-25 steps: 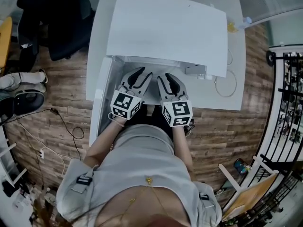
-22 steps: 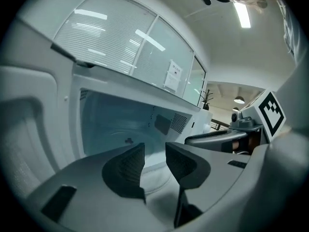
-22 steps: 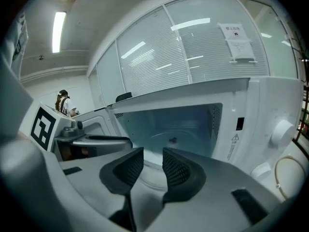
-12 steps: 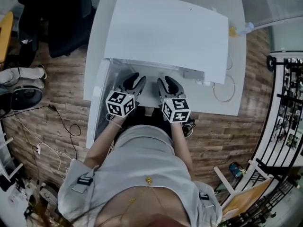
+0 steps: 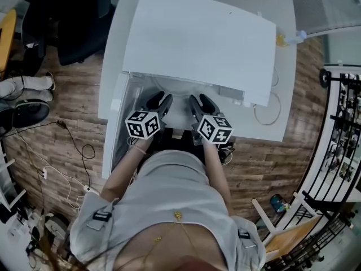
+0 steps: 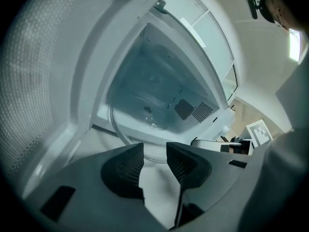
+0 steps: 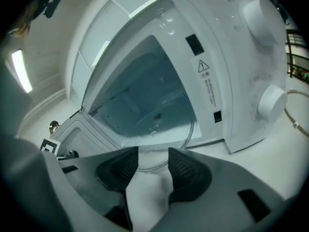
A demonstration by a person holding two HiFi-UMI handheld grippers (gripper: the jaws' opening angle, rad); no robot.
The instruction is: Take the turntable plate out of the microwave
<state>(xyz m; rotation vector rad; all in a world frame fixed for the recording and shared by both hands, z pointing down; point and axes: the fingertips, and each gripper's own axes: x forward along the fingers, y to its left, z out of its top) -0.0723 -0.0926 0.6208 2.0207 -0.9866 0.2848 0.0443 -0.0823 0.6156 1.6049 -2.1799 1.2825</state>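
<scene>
The clear glass turntable plate (image 7: 164, 124) lies in the open white microwave (image 5: 197, 38), its front rim reaching out past the sill. Both grippers point into the opening, side by side. In the left gripper view the plate (image 6: 140, 115) curves down to the tips of my left gripper (image 6: 154, 151). Those jaws are parting slightly, with white table showing through the gap. My right gripper (image 7: 153, 153) is opening, and the rim crosses just beyond its tips. No pad presses on the glass. In the head view the left gripper (image 5: 159, 101) and the right gripper (image 5: 200, 101) sit at the opening.
The microwave door (image 5: 115, 123) hangs open on the left. Its control panel with two knobs (image 7: 273, 103) is on the right. A cable loop (image 5: 269, 103) lies on the white table (image 5: 282, 66). A dark chair (image 5: 67, 21) and floor cables (image 5: 73, 151) are off to the left.
Both grippers have sunk lower in front of the microwave opening and rolled, so their marker cubes show other faces. The microwave and its door have not moved.
</scene>
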